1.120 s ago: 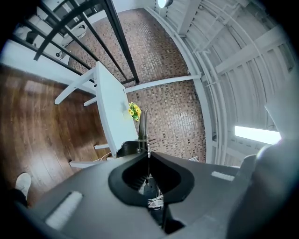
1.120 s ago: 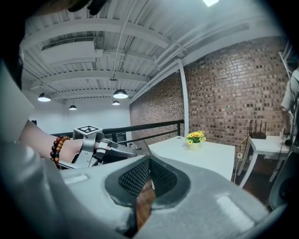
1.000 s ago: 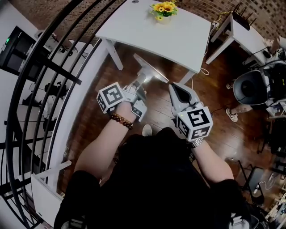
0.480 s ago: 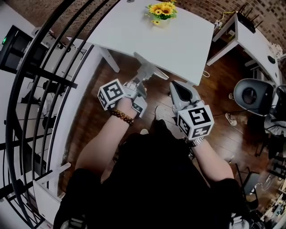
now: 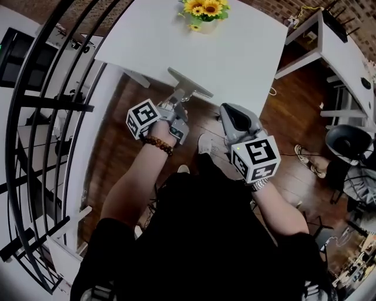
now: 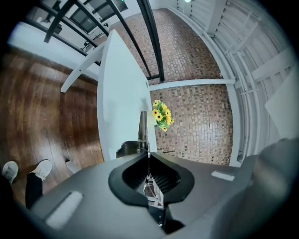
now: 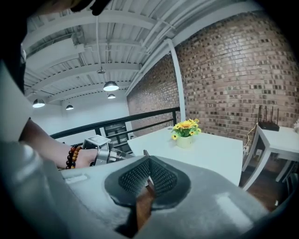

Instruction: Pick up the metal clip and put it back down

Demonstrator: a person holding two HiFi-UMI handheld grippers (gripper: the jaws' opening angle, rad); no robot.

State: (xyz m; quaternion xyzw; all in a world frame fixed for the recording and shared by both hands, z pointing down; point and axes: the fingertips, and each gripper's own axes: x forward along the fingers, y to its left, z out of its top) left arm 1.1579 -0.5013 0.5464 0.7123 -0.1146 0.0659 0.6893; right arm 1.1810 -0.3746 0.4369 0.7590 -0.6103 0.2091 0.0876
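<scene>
The metal clip [image 5: 189, 86] is a long flat grey bar on a short stem. My left gripper [image 5: 178, 103] is shut on that stem, and the bar's far end reaches over the front edge of the white table [image 5: 241, 59]. In the left gripper view the clip [image 6: 143, 127] stands on edge as a thin strip between the closed jaws of the left gripper [image 6: 147, 158]. My right gripper [image 5: 227, 113] hovers to the right of it, just short of the table's edge, shut with nothing in it. In the right gripper view the right gripper [image 7: 148, 173] shows its pads met at the tips.
A pot of yellow sunflowers [image 5: 202, 10] stands at the table's far side. A black railing [image 5: 53, 106] runs along the left. A second white table [image 5: 346, 53] and a dark office chair [image 5: 350, 141] are on the right, over the brown wooden floor [image 5: 135, 147].
The white table has come nearer in the head view. Both grippers have moved toward it, and the clip's end now lies over its front edge. Both jaws stay as they were.
</scene>
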